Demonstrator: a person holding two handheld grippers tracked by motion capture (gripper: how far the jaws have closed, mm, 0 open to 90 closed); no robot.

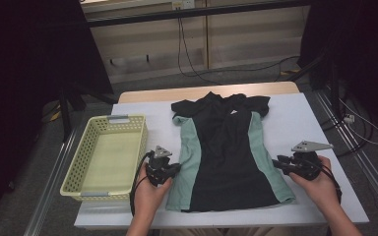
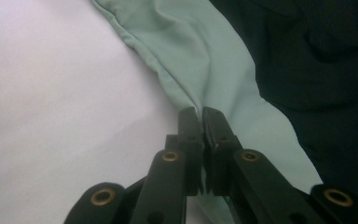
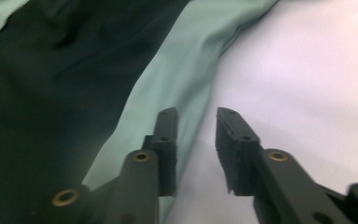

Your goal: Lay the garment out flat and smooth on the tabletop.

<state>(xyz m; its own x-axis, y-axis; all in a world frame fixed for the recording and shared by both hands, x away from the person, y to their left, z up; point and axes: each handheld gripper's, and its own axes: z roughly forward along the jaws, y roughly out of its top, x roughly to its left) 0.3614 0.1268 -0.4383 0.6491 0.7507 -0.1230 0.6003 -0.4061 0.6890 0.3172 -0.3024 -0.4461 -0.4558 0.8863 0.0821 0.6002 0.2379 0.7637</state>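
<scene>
Flat on the white desk (image 1: 320,128) lies a black shirt (image 1: 224,147) with green side panels, beside a yellow basket (image 1: 74,169). Left tool (image 2: 201,114) is clenched on the shirt's green edge. Right tool (image 3: 196,121) stands released at the opposite green edge, pinching nothing.

A fixed camera above the person's side looks forward and down across the whole worktop (image 1: 320,128). Two close cameras ride the grippers, each facing along its own black jaws just above the cloth: one at the garment's (image 1: 226,152) left pale-green edge, one at its right. All three views share that garment (image 2: 223,70) (image 3: 177,65) and the white surface.
</scene>
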